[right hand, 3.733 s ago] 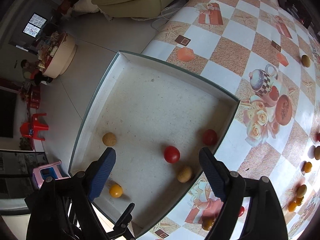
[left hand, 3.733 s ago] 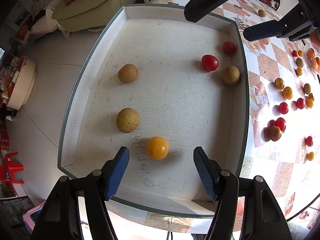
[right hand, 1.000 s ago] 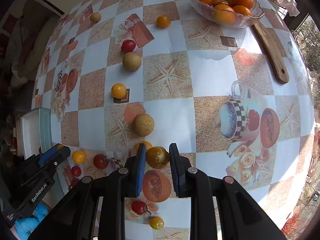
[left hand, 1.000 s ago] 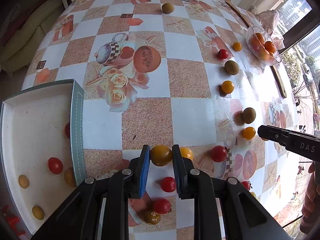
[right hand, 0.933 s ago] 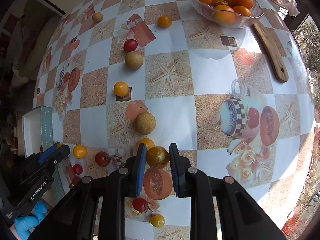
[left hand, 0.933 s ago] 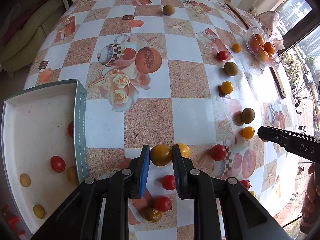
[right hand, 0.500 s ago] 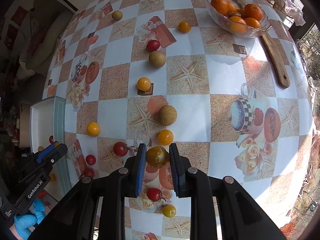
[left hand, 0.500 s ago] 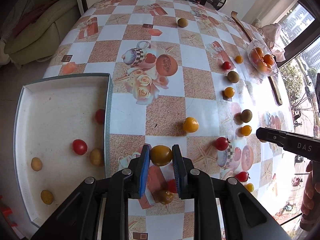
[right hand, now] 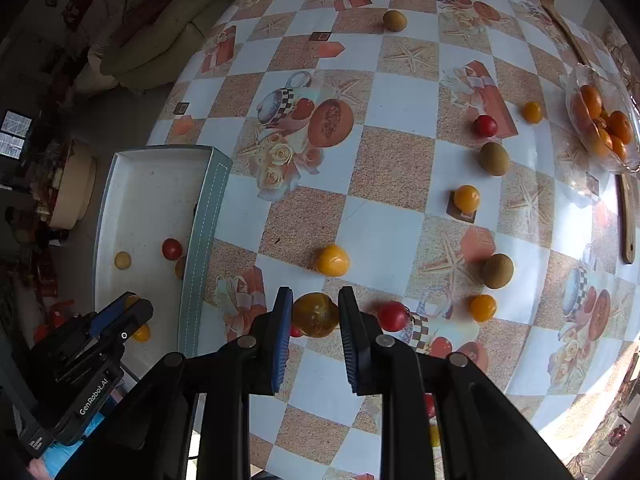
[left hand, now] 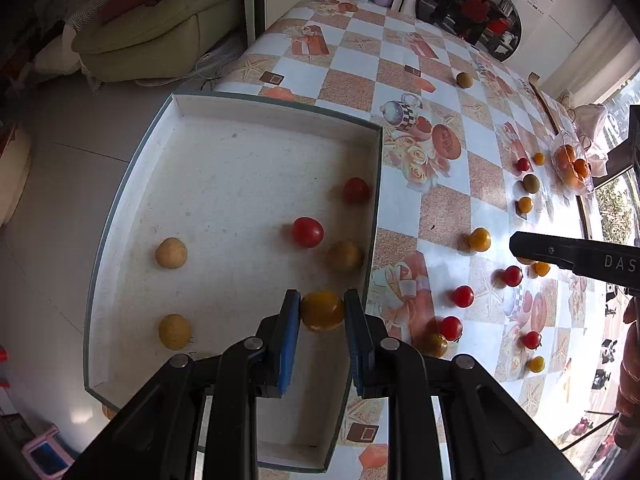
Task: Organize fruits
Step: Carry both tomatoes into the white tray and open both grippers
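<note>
My left gripper (left hand: pixel 322 312) is shut on a dark yellow tomato (left hand: pixel 322 310) and holds it above the near right part of the white tray (left hand: pixel 224 176). The tray holds two red tomatoes (left hand: pixel 307 232), and several tan and yellow round fruits (left hand: pixel 171 253). My right gripper (right hand: pixel 314 314) is shut on an orange-brown tomato (right hand: pixel 315 314) above the checkered tablecloth, right of the tray (right hand: pixel 200 240). Loose fruits lie on the cloth, among them a yellow tomato (right hand: pixel 333 260), a red tomato (right hand: pixel 393 316) and a brown fruit (right hand: pixel 497 270). The left gripper also shows in the right wrist view (right hand: pixel 120 316).
A glass bowl of oranges (right hand: pixel 602 124) stands at the far right of the table beside a wooden spoon (right hand: pixel 626 216). A green sofa (left hand: pixel 156 28) and bare floor lie beyond the table's left edge. The right gripper's finger (left hand: pixel 576 256) reaches in from the right.
My left gripper has carried its tomato left from over the cloth to over the tray. My right gripper has risen and swung left with its tomato. Both stay shut.
</note>
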`<move>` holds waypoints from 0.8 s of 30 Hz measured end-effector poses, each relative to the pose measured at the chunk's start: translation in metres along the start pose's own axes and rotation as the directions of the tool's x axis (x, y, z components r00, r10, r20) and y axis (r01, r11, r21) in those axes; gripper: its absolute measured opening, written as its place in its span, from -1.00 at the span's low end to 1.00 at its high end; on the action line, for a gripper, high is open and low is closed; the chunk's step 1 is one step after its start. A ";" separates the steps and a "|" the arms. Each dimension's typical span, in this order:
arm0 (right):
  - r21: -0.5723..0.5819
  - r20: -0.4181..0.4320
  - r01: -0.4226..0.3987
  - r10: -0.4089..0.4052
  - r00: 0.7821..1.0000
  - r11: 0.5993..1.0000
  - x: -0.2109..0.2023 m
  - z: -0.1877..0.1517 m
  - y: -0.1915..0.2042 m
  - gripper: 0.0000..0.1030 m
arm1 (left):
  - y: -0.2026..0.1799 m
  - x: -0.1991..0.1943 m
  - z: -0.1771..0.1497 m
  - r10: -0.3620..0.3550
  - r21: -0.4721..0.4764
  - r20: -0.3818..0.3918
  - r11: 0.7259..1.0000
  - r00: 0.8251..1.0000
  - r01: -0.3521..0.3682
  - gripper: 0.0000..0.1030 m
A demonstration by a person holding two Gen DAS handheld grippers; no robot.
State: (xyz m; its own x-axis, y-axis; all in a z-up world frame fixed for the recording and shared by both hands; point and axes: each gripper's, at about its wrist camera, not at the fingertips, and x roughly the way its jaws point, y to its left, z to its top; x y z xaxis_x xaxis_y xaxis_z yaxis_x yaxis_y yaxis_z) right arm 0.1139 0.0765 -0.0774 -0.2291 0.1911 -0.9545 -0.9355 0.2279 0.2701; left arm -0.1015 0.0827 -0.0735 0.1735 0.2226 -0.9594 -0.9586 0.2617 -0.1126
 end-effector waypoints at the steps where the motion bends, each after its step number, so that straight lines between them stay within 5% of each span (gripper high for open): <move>1: -0.021 -0.006 -0.007 0.007 1.000 1.000 0.004 0.003 0.011 -0.50 | 0.008 0.000 -0.002 0.007 -0.016 -0.001 1.000 1.000 -0.007 -0.54; 12: -0.201 -0.076 -0.052 0.037 0.996 0.978 0.052 0.039 0.110 -0.50 | 0.050 0.024 -0.001 0.066 -0.077 -0.013 0.995 0.998 -0.067 -0.54; 24: -0.254 -0.072 0.019 -0.038 0.997 0.967 0.097 0.078 0.143 -0.50 | 0.049 0.047 0.002 0.079 -0.057 -0.028 0.995 0.996 -0.081 -0.53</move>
State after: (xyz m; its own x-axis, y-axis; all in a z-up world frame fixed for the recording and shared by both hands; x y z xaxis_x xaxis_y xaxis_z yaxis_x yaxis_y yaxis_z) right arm -0.0208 0.2023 -0.1213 -0.2118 0.1126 -0.9708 -0.9773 -0.0181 0.2111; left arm -0.1399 0.1076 -0.1239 0.0904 0.2163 -0.9721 -0.9808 0.1885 -0.0493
